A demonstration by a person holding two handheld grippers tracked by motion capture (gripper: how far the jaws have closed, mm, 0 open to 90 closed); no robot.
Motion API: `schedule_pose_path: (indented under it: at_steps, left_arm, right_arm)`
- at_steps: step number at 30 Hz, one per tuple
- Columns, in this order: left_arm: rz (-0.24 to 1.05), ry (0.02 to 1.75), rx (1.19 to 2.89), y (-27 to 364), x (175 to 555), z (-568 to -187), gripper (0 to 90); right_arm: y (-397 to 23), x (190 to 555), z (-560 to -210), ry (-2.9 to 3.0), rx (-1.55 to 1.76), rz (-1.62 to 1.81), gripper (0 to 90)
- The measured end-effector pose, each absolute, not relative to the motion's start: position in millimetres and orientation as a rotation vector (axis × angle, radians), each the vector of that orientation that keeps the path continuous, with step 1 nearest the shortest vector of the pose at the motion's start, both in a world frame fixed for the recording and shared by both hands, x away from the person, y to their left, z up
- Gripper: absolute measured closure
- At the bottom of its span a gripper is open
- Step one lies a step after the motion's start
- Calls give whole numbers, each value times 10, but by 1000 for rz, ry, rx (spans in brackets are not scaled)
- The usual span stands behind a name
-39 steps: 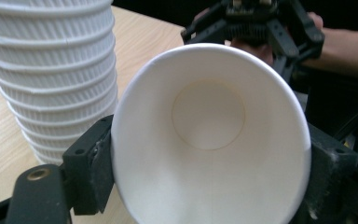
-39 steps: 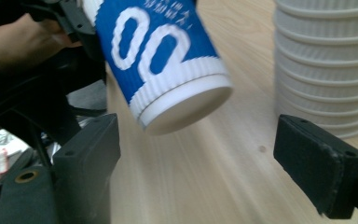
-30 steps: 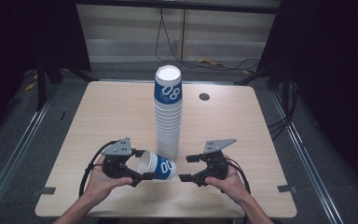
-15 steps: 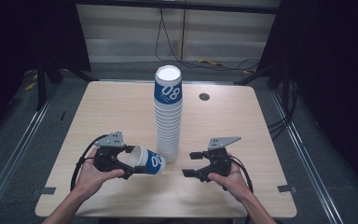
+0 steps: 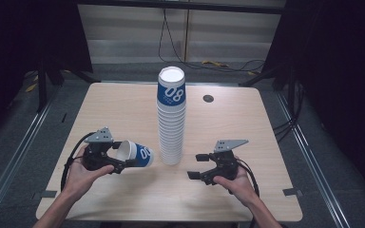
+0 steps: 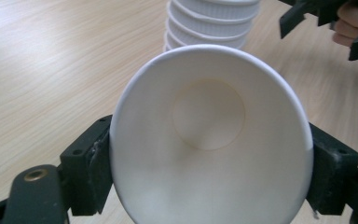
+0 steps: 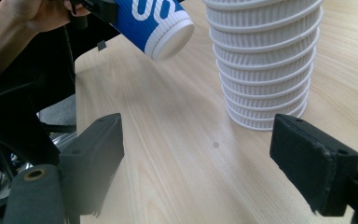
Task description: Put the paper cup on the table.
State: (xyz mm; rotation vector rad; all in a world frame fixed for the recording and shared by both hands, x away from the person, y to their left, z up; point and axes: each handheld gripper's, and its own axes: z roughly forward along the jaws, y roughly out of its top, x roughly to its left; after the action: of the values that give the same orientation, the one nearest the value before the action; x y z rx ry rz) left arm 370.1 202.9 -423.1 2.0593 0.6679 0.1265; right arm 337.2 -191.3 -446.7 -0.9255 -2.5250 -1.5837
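Left gripper view: cup (image 6: 212, 140) pinched, hiding stack (image 6: 214, 23) | right gripper (image 7: 212, 163) fingers spread

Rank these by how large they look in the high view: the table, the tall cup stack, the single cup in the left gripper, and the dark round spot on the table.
1. table
2. cup stack
3. single cup, lying sideways in the left gripper
4. dark round spot

None look alike.

A pale wooden tabletop (image 5: 114, 109) carries a tall stack of upturned paper cups (image 5: 171, 128) near its middle, with a small dark disc (image 5: 208, 98) toward its far edge.
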Motion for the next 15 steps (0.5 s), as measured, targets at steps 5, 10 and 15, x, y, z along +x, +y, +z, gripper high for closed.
schedule_pose_path:
  at_steps: [5,10,15]
  left_arm:
    - [182,713,2084,2068,3799,-4197,184]
    - [226,748,2104,2082,3908,-4124,185]
    - [215,766,2112,2064,3982,-4096,185]
  right_arm:
    - [-1889,3358,-4455,-2544,-937,-1579,182]
    - [-1910,3353,-4448,-2566,-981,-1592,177]
    - [-1997,3276,-4426,-2584,-1019,-1607,192]
